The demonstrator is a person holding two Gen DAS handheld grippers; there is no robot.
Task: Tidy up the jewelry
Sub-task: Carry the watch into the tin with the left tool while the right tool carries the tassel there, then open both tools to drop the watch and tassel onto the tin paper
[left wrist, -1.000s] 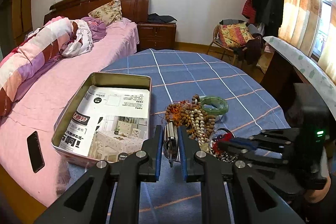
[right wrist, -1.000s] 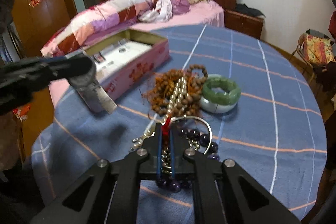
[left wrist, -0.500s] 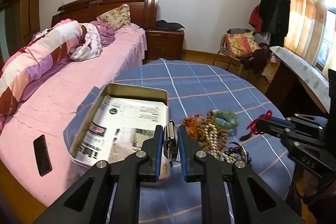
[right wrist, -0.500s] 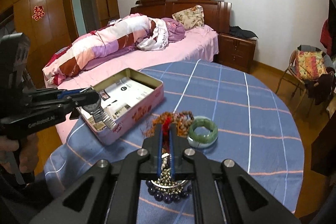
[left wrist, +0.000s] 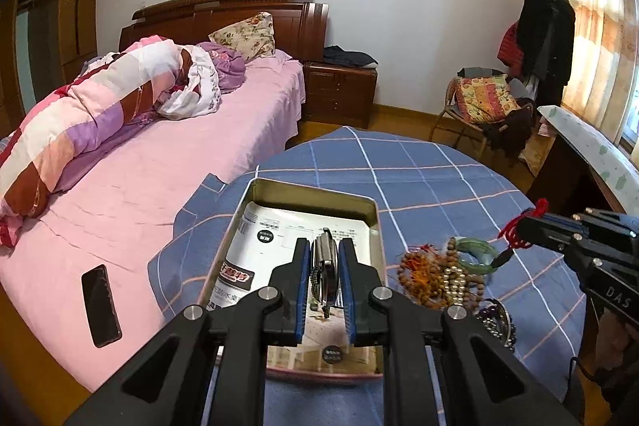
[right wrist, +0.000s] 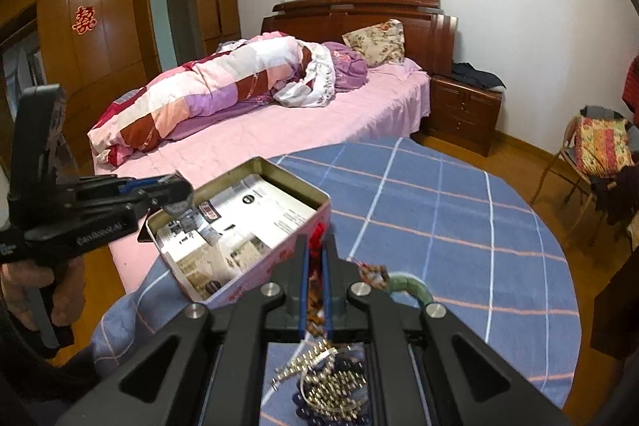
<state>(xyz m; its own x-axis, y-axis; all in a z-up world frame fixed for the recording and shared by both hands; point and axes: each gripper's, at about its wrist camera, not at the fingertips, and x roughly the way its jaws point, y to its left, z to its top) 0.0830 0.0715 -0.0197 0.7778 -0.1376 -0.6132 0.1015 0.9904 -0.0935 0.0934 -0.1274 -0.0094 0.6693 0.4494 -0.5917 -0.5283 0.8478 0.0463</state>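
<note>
My left gripper (left wrist: 324, 246) is shut on a metal watch (left wrist: 325, 268) and holds it over the open tin box (left wrist: 311, 191), which is lined with printed paper. In the right wrist view the left gripper (right wrist: 177, 188) hangs above the tin's (right wrist: 297, 186) near-left corner with the watch (right wrist: 181, 212) dangling. My right gripper (right wrist: 316, 241) is shut on a red cord (right wrist: 317, 229), raised above the jewelry pile. From the left it shows as the right gripper (left wrist: 523, 226) with the red cord (left wrist: 537, 208) and a dark piece hanging below. Wooden beads (left wrist: 423, 276) and a green bangle (left wrist: 477, 254) lie on the blue cloth.
A silver bracelet and dark beads (right wrist: 331, 378) lie under the right gripper. The round table (right wrist: 459, 210) ends close to the pink bed (left wrist: 139, 186), where a phone (left wrist: 100, 306) lies. A chair (left wrist: 479, 102) and a nightstand (left wrist: 339, 90) stand beyond. A hand (right wrist: 24, 286) grips the left tool.
The left gripper carried the watch leftward from beside the pile to above the tin. The right gripper rose from the pile, lifting the red cord with it.
</note>
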